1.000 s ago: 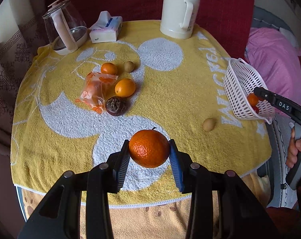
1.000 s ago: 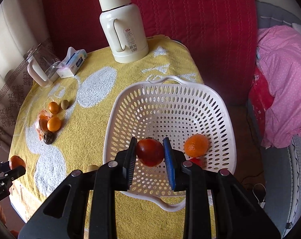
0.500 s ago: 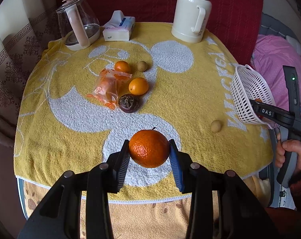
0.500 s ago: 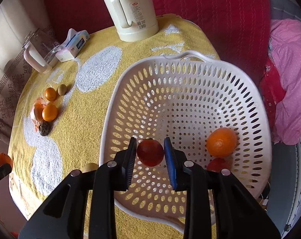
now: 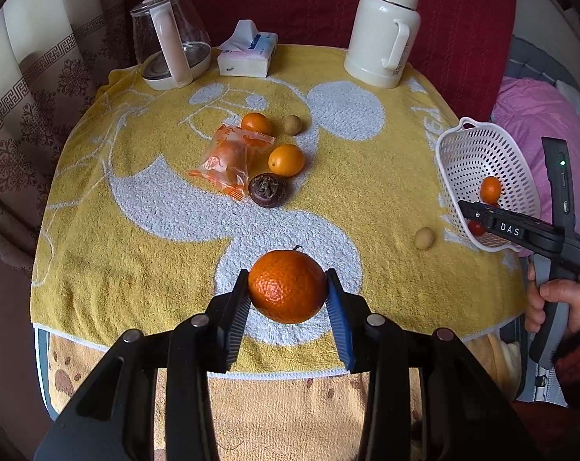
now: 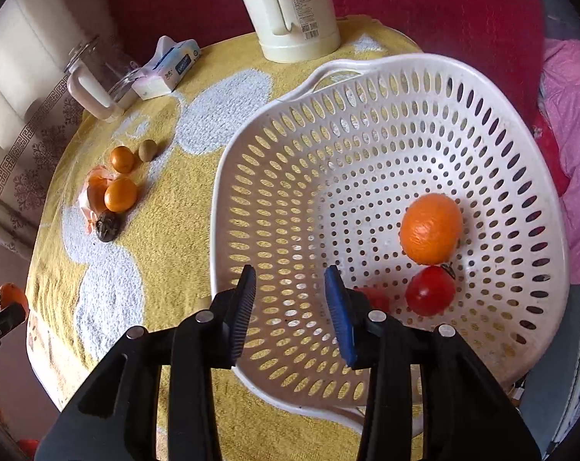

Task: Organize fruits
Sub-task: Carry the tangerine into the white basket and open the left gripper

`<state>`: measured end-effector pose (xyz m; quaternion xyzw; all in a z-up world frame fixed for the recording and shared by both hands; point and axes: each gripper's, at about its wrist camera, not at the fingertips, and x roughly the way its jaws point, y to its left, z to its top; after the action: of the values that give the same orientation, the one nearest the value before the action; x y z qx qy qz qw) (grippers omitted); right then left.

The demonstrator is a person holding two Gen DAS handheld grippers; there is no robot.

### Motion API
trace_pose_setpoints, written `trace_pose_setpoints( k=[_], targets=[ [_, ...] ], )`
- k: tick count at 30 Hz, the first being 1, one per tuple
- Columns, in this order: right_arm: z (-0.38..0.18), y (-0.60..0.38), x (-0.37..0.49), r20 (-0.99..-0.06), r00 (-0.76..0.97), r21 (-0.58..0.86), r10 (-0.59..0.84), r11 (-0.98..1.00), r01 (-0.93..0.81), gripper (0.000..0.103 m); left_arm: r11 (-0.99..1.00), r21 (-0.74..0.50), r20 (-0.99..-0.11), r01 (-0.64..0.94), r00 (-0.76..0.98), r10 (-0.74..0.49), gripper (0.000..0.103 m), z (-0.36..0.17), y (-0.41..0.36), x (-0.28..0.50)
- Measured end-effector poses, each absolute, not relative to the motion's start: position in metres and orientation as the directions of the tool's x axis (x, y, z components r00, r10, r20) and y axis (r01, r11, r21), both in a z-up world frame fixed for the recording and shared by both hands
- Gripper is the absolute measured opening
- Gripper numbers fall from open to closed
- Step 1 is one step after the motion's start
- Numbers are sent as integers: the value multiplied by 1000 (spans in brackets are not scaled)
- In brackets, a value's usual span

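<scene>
Landmark: the white basket point(image 6: 366, 123), at the table's right edge, where the fruit is being gathered.
Right gripper point(image 6: 291, 307): over the basket's floor; its jaws have just been opening and nothing is between them now, which reads as a drop just made.
In the basket: an orange fruit point(image 6: 431, 228) with a red fruit point(image 6: 430, 291) touching it below; a second red one point(image 6: 376, 297) seems to peek out behind the right jaw, though it is mostly hidden.
Left gripper point(image 5: 288, 299): clamped on a big mandarin point(image 5: 287, 286), held above the table edge, well left of the basket, probably waiting its turn.
Still out: one small tan fruit point(image 5: 424, 238) just left of the basket; the wrapped snack point(image 5: 230, 157), two small oranges, another tan fruit and a dark one far left of it.
</scene>
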<state>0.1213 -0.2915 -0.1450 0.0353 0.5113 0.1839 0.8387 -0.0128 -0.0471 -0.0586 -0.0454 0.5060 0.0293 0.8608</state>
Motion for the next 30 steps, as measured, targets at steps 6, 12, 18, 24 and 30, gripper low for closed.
trace_pose_setpoints(
  k=[6, 12, 18, 24, 30],
  targets=[
    [-140, -292, 118, -835, 440, 235, 329, 938, -255, 40, 996, -54, -869, -71, 495, -12, 39, -55, -53, -11],
    [-140, -306, 120, -834, 458, 230, 307, 948, -219, 40, 998, -59, -863, -27, 504, -37, 39, -51, -67, -4],
    [-137, -316, 119, -825, 490, 214, 281, 958, -189, 54, 997, -69, -850, 18, 522, -69, 39, -41, -83, 9],
    [-125, -327, 116, -806, 542, 173, 238, 970, -169, 61, 994, -67, -840, 89, 532, -104, 39, -34, -111, 25],
    [-111, -345, 107, -781, 598, 126, 179, 983, -130, 71, 983, -71, -836, 168, 527, -151, 39, -34, -144, 43]
  ],
)
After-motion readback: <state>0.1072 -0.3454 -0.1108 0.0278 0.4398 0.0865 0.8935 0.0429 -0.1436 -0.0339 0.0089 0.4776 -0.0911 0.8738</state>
